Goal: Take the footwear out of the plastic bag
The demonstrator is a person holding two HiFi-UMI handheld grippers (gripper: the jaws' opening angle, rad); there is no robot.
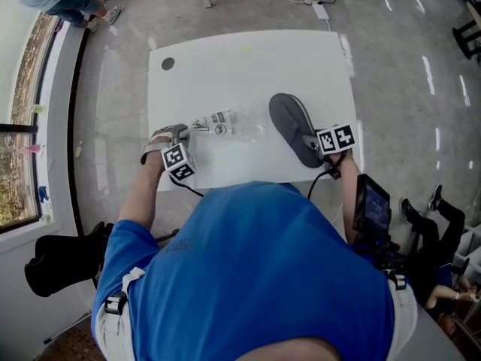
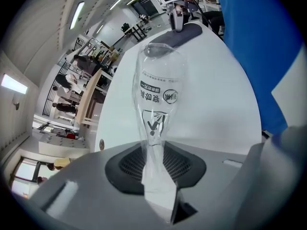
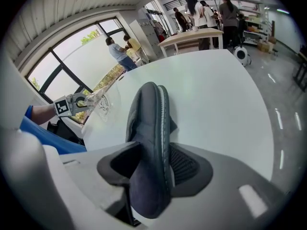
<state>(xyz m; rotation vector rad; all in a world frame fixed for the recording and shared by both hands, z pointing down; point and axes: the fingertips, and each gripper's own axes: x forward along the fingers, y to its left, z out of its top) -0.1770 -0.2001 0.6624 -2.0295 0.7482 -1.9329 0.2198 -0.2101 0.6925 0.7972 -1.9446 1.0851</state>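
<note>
The white table (image 1: 225,59) carries everything. On its right side lies the dark grey slipper (image 1: 289,122), clear of the plastic bag (image 1: 229,122), which lies flat, see-through and apparently empty just to the slipper's left. So the removal itself looks done, and the step in hand reads as setting the slipper down.

The right gripper (image 3: 151,169) has its claw spread around the slipper's near end. The shoe stands between the pads, leaning on one, with a dark gap at the other, so nothing is pressing. To finish cleanly, I would draw that gripper straight back toward the near edge, so a pad does not snag the upper and drag the shoe.

The left gripper (image 2: 158,169), at the table's near left, pinches the bag's twisted near end. It should stay low and quiet, so the film does not swing onto the slipper.
</note>
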